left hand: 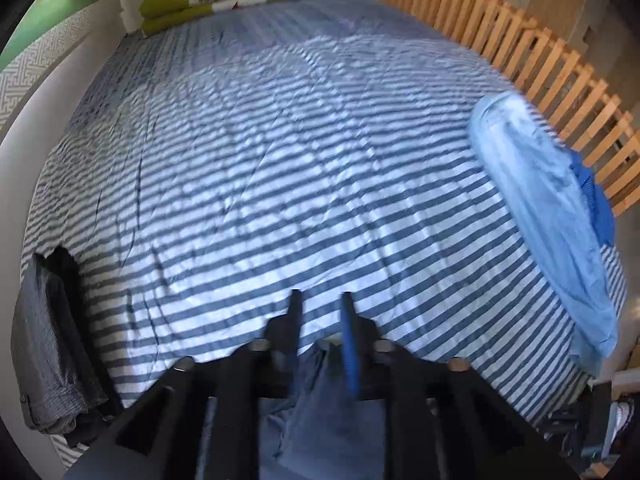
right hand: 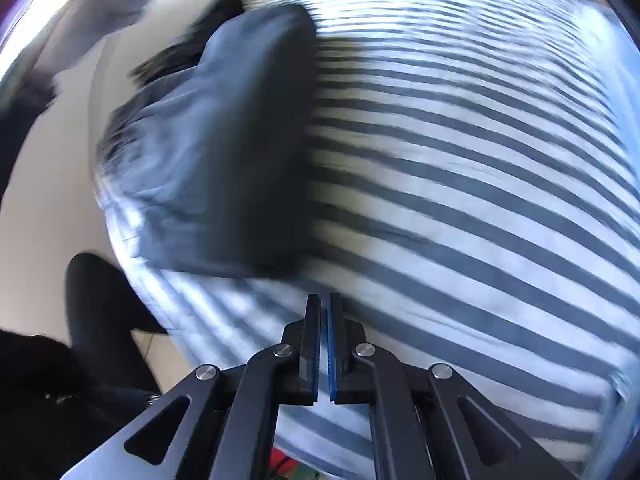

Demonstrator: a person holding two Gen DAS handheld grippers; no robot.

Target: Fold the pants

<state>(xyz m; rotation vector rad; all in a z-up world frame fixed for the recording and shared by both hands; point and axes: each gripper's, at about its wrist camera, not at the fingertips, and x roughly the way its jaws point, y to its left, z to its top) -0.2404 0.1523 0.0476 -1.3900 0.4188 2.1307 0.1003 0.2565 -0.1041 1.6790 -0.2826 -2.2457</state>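
We are over a bed with a striped sheet [left hand: 280,168], one gripper in each hand. The left gripper [left hand: 320,300] has its fingers spread apart, and nothing is pinched at the tips. Close under and behind those fingers we see blue-grey cloth [left hand: 320,420] bunched low in the left wrist view; whether it is part of the pants or another garment we cannot tell. Far off to its left, at the bed's edge, lies a folded dark grey garment [left hand: 48,340], and to its right, against the wooden slat rail [left hand: 540,64], a light blue cloth [left hand: 552,216].

The right gripper [right hand: 324,304] has its jaws pressed nearly together, with only a thin slit between the pads and no cloth in it. Ahead of it and to the left lie the pants [right hand: 224,152], a dark, grey-blue bundle resting on the sheet at the bed's edge. The view is blurred, so we cannot make out the waistband or the hems.

We judge the pants soft, limp and light: they will sag and slide on the smooth sheet, not hold a shape. We would pinch at a thick seam or the waistband corners, one gripper at each, and lift evenly to keep layers aligned.
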